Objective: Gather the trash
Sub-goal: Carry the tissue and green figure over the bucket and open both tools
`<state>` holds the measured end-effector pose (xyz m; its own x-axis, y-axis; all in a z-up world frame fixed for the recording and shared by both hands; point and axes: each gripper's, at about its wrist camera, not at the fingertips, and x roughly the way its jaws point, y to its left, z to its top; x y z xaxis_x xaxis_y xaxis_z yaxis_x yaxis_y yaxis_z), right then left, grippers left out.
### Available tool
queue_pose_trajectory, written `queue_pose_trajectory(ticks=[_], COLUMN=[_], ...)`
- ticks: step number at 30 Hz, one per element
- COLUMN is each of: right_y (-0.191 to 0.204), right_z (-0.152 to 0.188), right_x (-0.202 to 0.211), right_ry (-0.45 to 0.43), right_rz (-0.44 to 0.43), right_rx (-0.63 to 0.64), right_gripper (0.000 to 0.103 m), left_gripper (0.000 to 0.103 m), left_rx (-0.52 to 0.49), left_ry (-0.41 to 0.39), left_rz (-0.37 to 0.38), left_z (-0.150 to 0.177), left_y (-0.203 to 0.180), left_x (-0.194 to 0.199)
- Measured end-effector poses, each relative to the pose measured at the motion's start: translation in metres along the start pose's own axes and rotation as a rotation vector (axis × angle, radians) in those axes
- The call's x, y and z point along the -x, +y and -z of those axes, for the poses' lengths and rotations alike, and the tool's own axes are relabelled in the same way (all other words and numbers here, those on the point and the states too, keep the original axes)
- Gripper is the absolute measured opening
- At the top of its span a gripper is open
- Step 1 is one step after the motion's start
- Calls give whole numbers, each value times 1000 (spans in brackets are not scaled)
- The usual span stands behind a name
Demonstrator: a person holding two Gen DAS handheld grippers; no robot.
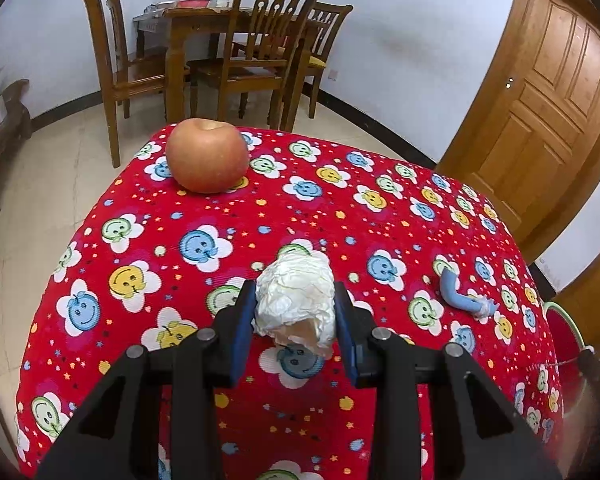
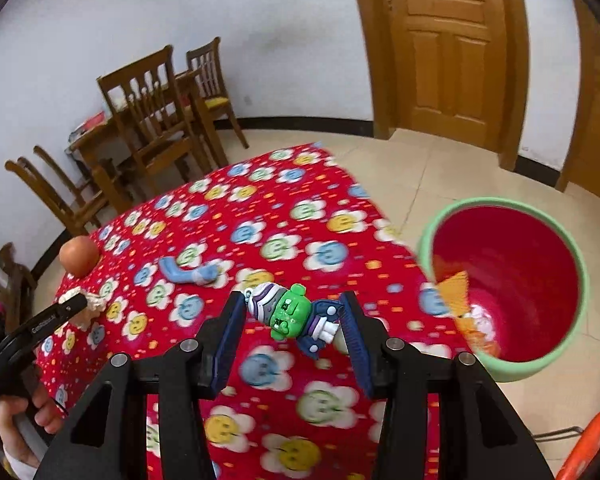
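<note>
We've got both claws loaded. Left claw [image 1: 296, 312] is clamped on a crumpled paper wad [image 1: 296, 300], pads pressing its sides, held just above the table [image 1: 140, 240], prob. waiting its turn at the bin. The wad looks soft and creased, white w/ a tan patch underneath, so it squashes to fit the grip.

Right claw [image 2: 292, 320] holds a small toy figure [image 2: 292, 314] crosswise between its pads: hard glossy plastic, green blocky head, striped hat, blue and white body. It hangs over the table edge, near the trash bin [image 2: 428, 248], which stands on the floor just beside the table. The bin is round, green rim, shiny red inside, w/ orange and white scraps already in it.

Still on the cloth: a bent blue tube-like scrap [image 1: 458, 294] w/ a frayed white end, likely next to go, and a smooth reddish apple [image 1: 207, 156] near the far edge. The cloth is red, printed w/ smiley flowers, finely ribbed.
</note>
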<state>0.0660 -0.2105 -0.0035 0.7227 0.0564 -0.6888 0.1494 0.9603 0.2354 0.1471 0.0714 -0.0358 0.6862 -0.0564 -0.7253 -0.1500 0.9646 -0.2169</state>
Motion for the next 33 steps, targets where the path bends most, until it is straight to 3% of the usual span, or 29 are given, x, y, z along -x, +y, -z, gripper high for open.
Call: queue_pose_trajectory(ticks=[16, 33], right_y=[-111, -185], right_z=[-1, 14], right_x=[22, 16], right_ry=[-45, -33], right_rz=[151, 163], right_rx=[-181, -317], right_gripper=[49, 50], left_gripper=[37, 37], left_rx=[-100, -236], left_ry=[1, 63], left_rz=[63, 228], left_z=[1, 17], left_y=[-49, -143], left_x=[22, 39])
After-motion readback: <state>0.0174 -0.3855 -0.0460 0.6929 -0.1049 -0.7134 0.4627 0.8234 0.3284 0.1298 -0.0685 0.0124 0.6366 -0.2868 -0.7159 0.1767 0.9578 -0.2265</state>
